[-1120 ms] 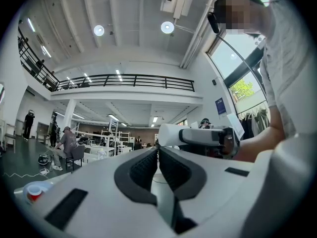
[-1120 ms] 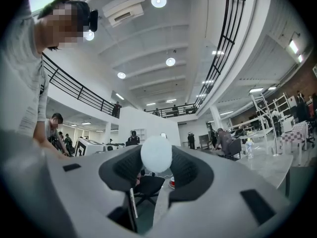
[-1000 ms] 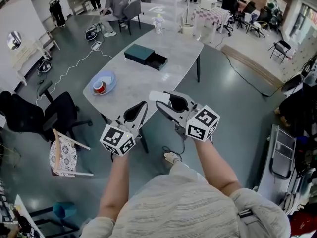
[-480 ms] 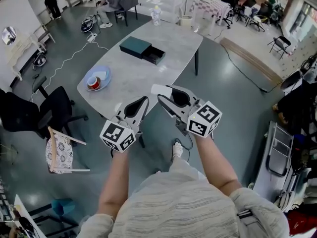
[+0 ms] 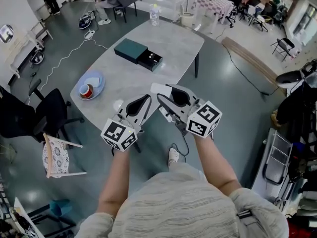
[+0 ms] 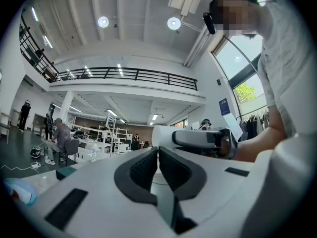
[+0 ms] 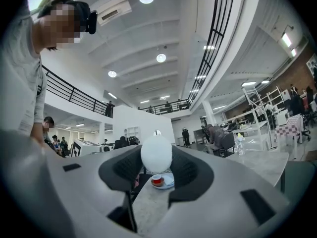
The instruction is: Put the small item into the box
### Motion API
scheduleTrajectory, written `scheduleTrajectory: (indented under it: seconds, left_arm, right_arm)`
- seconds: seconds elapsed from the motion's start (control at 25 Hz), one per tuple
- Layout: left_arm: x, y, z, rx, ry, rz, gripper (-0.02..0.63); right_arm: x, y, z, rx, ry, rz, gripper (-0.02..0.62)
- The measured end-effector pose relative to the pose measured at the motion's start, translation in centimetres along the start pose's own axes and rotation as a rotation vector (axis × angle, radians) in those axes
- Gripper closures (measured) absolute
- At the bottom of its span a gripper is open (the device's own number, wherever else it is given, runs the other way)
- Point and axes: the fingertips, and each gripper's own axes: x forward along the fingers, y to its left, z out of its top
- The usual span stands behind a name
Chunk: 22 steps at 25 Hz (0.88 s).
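A grey table (image 5: 163,48) with rounded corners fills the middle of the head view, standing on a dark floor (image 5: 233,93), with a black chair (image 5: 20,118) off its left side. The person's forearms reach over the near edge of the table, a gripper in each hand. On the far half of the table lies a dark green box (image 5: 130,50) with its drawer (image 5: 150,60) pulled out toward the right; what is inside the drawer is too small to tell. A blue plate (image 5: 96,78) sits near the left edge, well apart from the box, with a red cup (image 5: 85,90) on it. The left gripper (image 6: 158,157) has its fingers together with nothing between them. The right gripper (image 7: 156,155) has its fingers clamped on the item (image 7: 156,148), a white, egg-shaped thing pinched at its sides between the two dark pads. The item is held above the near part of the table, well apart from the box.
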Motion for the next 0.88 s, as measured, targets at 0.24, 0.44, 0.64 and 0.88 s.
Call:
scheduleTrajectory:
  seconds: [0.24, 0.44, 0.64, 0.88]
  left_arm:
    - [5.4, 1.9, -0.5, 0.000, 0.002, 0.010, 0.583]
    - [9.2, 2.5, -0.5, 0.003, 0.002, 0.013, 0.583]
    - [11.5, 3.4, -0.6, 0.017, 0.005, 0.011, 0.583]
    - [13.3, 5.1, -1.1, 0.013, 0.018, 0.014, 0.583]
  right_arm:
    - [0.3, -5.5, 1.1, 0.006, -0.002, 0.016, 0.413]
    - [-0.1, -9.1, 2.0, 0.017, -0.013, 0.034, 0.413]
    - [0.1, -11.5, 2.6, 0.012, -0.024, 0.034, 0.413]
    - [1.1, -14.0, 2.3, 0.027, -0.017, 0.029, 0.413]
